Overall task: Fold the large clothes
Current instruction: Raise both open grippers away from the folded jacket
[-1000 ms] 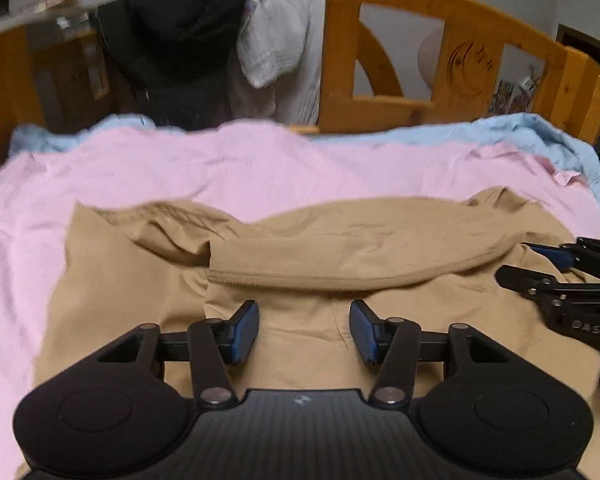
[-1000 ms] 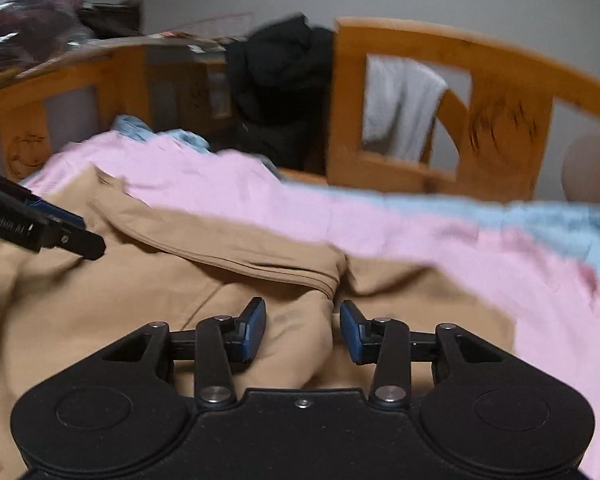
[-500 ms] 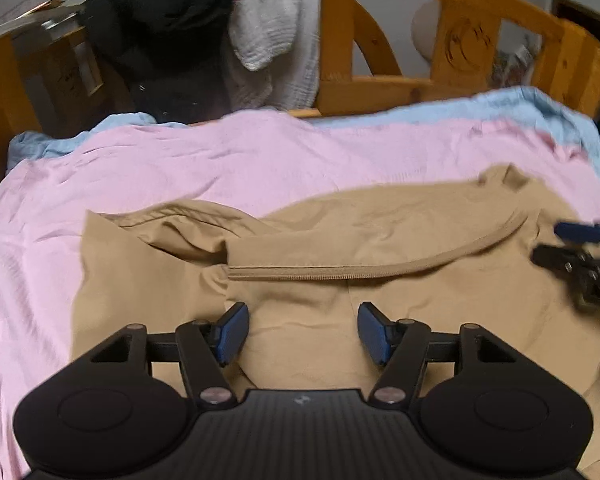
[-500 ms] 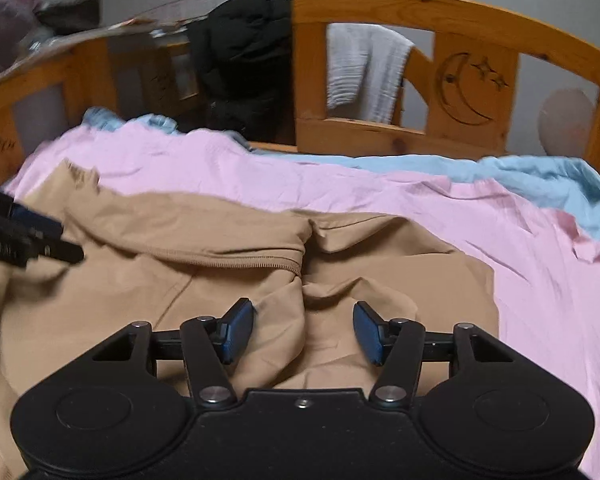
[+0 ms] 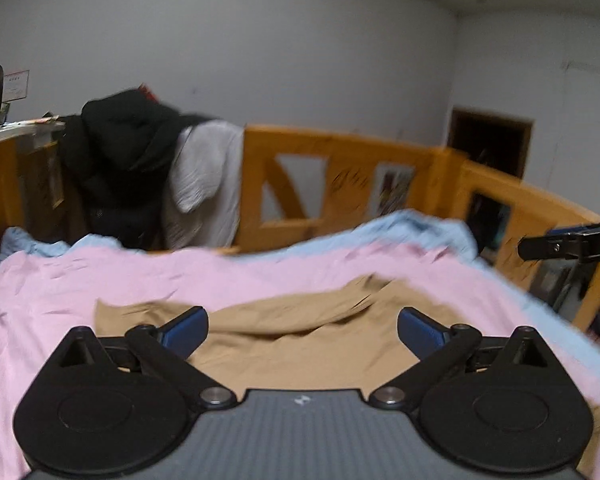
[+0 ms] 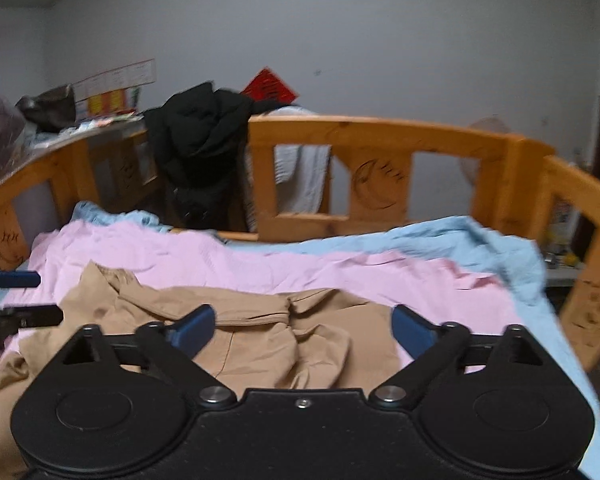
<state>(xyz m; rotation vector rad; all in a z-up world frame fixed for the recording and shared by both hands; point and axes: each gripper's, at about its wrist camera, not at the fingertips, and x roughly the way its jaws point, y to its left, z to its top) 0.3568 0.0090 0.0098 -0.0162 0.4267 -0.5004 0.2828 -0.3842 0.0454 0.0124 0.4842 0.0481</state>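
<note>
Two handheld grippers, both raised above the bed and neither touching cloth. Left gripper [image 5: 302,330]: blue-padded fingers spread wide, nothing between them. Right gripper [image 6: 302,330]: likewise spread wide and empty. Tan cotton jacket-like garment [image 6: 260,336] lies on the pink bedsheet [image 6: 228,260], toward the near edge of the bed, roughly midway between its two sides; one sleeve is laid across the body with its cuff near the garment's middle, so it reads as partly folded, though the cloth is bunched and creased around that cuff. Judgement: both tools are held clear and open so the layout can be surveyed and the next grasp chosen, probably a hem or shoulder edge for the following fold; wide jaws suit pinching a thick doubled layer. A light blue blanket [image 6: 440,240] is pushed to the far edge and right side, presumably to leave the pink sheet as a flat working surface. On the orange wooden bed rail [image 6: 380,136] hang a black coat [image 6: 196,148] and a white towel [image 5: 204,184], well apart from the work. Motion blur limits finer detail.
</note>
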